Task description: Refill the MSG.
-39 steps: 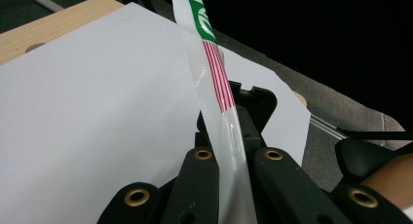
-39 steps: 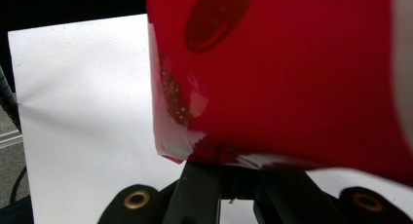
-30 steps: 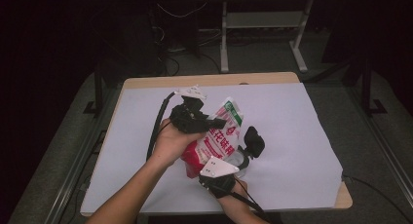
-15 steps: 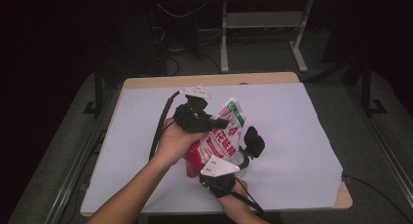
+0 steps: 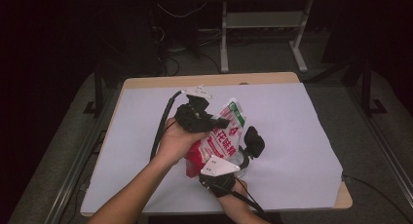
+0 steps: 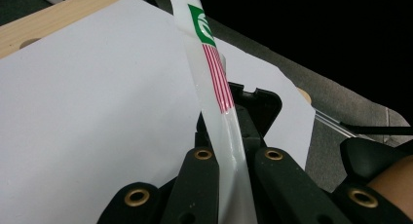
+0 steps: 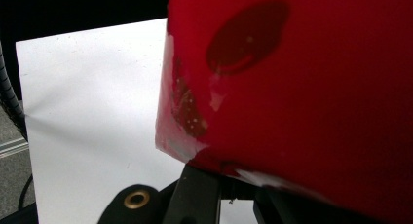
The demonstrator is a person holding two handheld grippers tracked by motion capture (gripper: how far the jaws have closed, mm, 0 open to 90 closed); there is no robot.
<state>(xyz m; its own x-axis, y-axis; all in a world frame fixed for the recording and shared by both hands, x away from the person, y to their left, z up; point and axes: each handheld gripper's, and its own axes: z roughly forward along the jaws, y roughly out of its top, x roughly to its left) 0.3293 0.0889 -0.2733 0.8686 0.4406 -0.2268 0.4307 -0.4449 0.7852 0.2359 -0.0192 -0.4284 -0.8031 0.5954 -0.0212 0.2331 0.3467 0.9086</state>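
Note:
A red and white snack bag (image 5: 221, 136) with a green mark at its top is held above the white sheet (image 5: 302, 136), tilted to the right. My left gripper (image 5: 220, 122) comes in from the left and is shut on the bag's flat upper edge (image 6: 214, 73), which runs up between its jaws (image 6: 229, 124). My right gripper (image 5: 243, 153), with a grey three-cornered plate on top, sits below at the bag's lower end. In the right gripper view the red bag (image 7: 302, 87) sits right over my jaws (image 7: 229, 187), with its bottom corner between them.
The white sheet covers most of a wooden table (image 5: 204, 80). Cables (image 5: 158, 131) trail off the left gripper over the sheet. A metal frame (image 5: 263, 34) and floor cables stand beyond the far edge. Bare sheet lies to the right and far left.
The bag and both grippers have shifted slightly to the right; the holds look unchanged.

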